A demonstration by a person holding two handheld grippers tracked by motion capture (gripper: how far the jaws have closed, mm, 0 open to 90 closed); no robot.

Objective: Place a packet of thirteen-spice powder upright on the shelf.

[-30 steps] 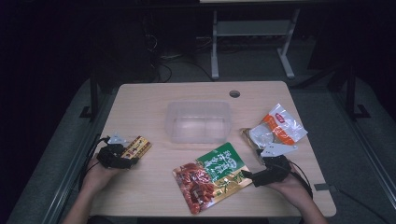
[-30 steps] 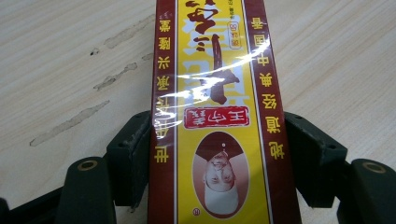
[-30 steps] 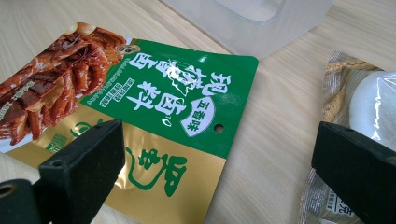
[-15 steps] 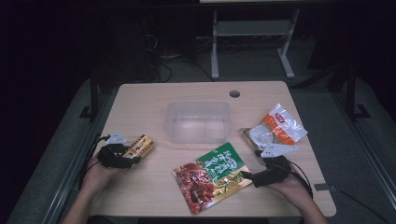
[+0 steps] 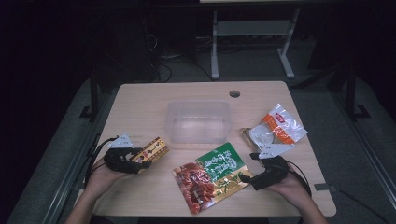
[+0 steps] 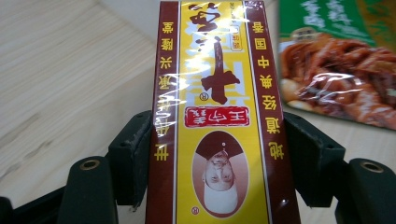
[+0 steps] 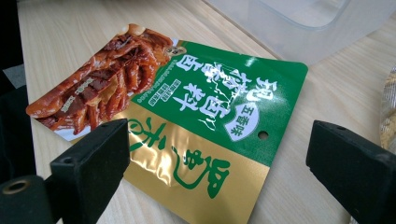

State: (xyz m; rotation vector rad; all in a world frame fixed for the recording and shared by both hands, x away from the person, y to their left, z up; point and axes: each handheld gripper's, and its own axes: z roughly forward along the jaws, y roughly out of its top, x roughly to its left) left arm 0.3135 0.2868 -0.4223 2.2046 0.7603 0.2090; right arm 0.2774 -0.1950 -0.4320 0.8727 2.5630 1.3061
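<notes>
Two packets flank clear tub [image 5: 198,121], yellow box [image 5: 152,150] clamped by left gripper [image 5: 133,161]

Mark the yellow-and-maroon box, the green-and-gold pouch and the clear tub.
yellow-and-maroon box [image 6: 219,116], left gripper view, red label on its front face.
green-and-gold pouch [image 7: 205,112], right gripper view, green printed panel.
clear tub [image 5: 198,122], high view, bare floor of the tub.

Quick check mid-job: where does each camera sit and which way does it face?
High view: above the person's side, looking down on table; both hands show.
Left gripper view: on left gripper, facing the clamped yellow box.
Right gripper view: on right gripper, jaws open over the green pouch.
All three show the pouch.
</notes>
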